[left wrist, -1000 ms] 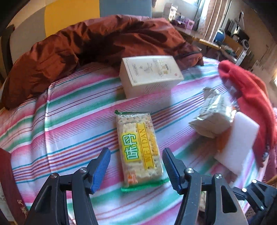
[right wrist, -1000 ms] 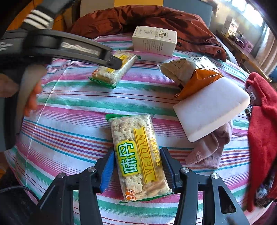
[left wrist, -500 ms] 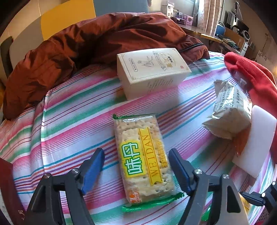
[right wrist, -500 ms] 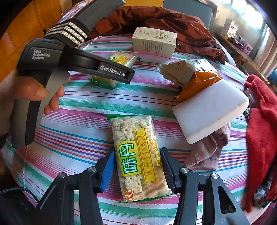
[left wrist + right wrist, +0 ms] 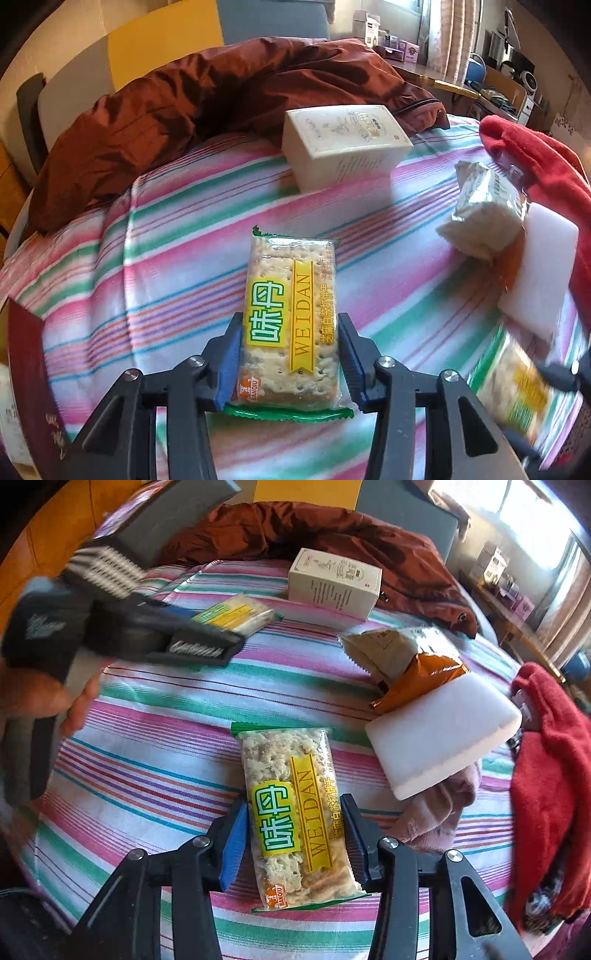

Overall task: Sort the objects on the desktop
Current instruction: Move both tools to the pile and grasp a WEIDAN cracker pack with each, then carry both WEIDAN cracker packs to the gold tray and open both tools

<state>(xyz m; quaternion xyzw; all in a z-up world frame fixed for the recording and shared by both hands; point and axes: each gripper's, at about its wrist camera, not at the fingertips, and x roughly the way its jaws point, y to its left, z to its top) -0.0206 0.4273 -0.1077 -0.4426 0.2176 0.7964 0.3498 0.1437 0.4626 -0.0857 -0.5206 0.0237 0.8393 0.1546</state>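
Note:
Two yellow-and-green cracker packets lie on the striped cloth. In the left wrist view my left gripper [image 5: 290,360] is shut on one cracker packet [image 5: 291,314], with a blue pad against each long side. In the right wrist view my right gripper [image 5: 293,840] is shut on the second cracker packet [image 5: 295,812], whose crackers look crushed. The left gripper's body [image 5: 122,631] and its packet [image 5: 236,613] show at the upper left of the right wrist view. The second packet [image 5: 517,384] shows blurred at the lower right of the left wrist view.
A cream box [image 5: 343,144] stands at the back. A crumpled snack bag [image 5: 402,657] and a white foam block [image 5: 443,731] lie to the right, over a pink cloth [image 5: 439,812]. A red garment [image 5: 546,775] sits at the right edge, a brown jacket [image 5: 184,122] behind.
My left gripper moved forward around its packet and closed on it. My right gripper stayed shut on its packet, which looks slightly raised.

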